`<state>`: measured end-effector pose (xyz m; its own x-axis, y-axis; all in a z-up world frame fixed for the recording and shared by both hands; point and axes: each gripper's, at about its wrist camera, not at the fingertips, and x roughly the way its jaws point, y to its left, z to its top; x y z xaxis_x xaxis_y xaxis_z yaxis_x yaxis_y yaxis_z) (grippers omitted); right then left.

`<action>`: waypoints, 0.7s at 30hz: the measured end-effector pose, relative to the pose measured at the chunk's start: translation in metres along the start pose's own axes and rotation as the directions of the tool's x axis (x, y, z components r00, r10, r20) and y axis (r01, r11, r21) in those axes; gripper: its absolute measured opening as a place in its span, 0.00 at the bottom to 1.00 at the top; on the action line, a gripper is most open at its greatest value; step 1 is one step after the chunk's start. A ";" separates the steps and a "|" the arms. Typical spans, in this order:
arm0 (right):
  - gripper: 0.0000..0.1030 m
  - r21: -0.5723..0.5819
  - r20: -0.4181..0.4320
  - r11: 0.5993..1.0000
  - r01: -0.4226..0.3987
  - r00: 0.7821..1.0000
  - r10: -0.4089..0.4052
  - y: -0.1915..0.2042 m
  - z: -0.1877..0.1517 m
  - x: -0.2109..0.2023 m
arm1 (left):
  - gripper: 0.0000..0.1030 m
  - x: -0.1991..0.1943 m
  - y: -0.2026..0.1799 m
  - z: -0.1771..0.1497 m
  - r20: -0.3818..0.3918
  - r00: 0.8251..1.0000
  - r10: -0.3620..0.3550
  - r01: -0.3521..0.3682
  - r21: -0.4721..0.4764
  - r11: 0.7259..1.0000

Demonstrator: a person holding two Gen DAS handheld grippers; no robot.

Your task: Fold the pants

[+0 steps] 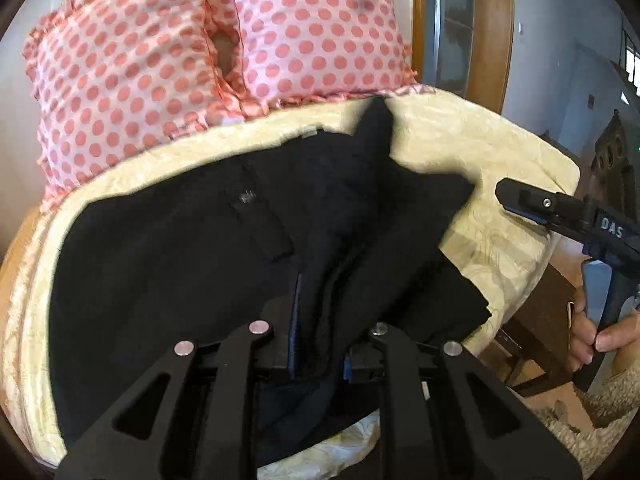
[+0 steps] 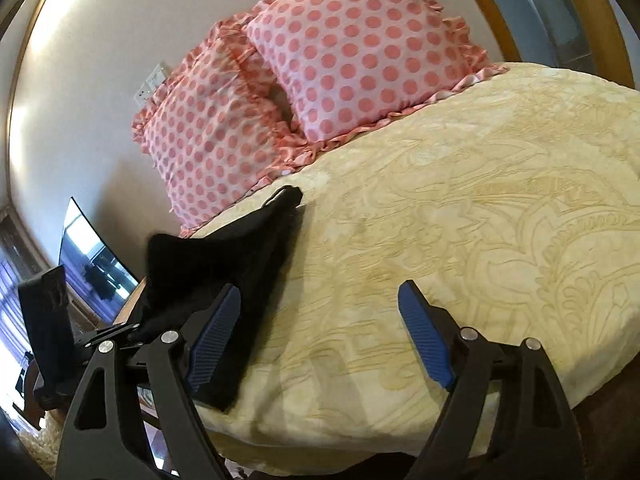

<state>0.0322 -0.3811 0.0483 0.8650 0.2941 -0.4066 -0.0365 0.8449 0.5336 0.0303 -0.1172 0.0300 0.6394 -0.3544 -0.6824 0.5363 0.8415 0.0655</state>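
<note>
Nearest the left wrist camera, the left gripper [image 1: 318,354] has its jaws drawn narrow and clamped on a bunched fold of the black pants [image 1: 192,248], the cloth pinched between the blue pads [image 1: 347,368] and rising out of the grip. The rest of the garment spreads away over the cream patterned bedspread [image 1: 480,152], covering much of the near and left part of the bed in that view, with one dark corner reaching toward the far pillows. A small pale tag or mark on the fabric is too blurred to read.

To the right, the right gripper [image 1: 520,200] hangs over the bed's edge, apart from the pants, and a hand [image 1: 592,336] grips its handle. In its own view, the right gripper [image 2: 316,340] has jaws spread wide with nothing between them, its blue ribbed pads [image 2: 424,344] over bare bedspread [image 2: 460,220]; the pants [image 2: 240,264] lie at the left, their edge just beside or behind the left pad, and whether they touch cannot be told.

At the far end of the bed, two pink pillows with coral polka dots [image 1: 160,60] stand propped side by side against the wall, ruffled edges touching the bedspread. A wooden frame [image 1: 506,20] stands far right.
</note>
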 end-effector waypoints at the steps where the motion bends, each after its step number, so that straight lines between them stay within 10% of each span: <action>1: 0.81 0.004 0.002 1.000 -0.005 1.000 0.005 -0.002 0.001 0.000 | 0.14 -0.007 0.004 0.001 0.016 1.000 0.000 0.001 -0.010 1.000; 6: 0.81 -0.008 -0.002 1.000 -0.012 1.000 0.012 0.002 -0.002 -0.001 | 0.13 -0.047 0.002 0.008 0.093 0.995 0.047 -0.046 -0.013 0.999; 14: 0.81 -0.002 0.002 1.000 -0.024 1.000 0.024 0.006 0.005 -0.002 | 0.20 -0.033 -0.012 -0.035 -0.002 0.999 0.037 -0.037 0.020 0.999; 21: 0.81 -0.059 0.032 0.993 -0.105 0.994 0.107 0.029 0.025 -0.010 | 0.80 -0.088 0.032 -0.038 0.179 0.965 -0.191 0.210 -0.089 0.974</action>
<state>0.0353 -0.3708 0.0867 0.8715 0.3688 -0.3232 -0.1568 0.8341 0.5288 -0.0295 -0.0437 0.0645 0.6133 -0.5761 -0.5403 0.6072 0.7814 -0.1439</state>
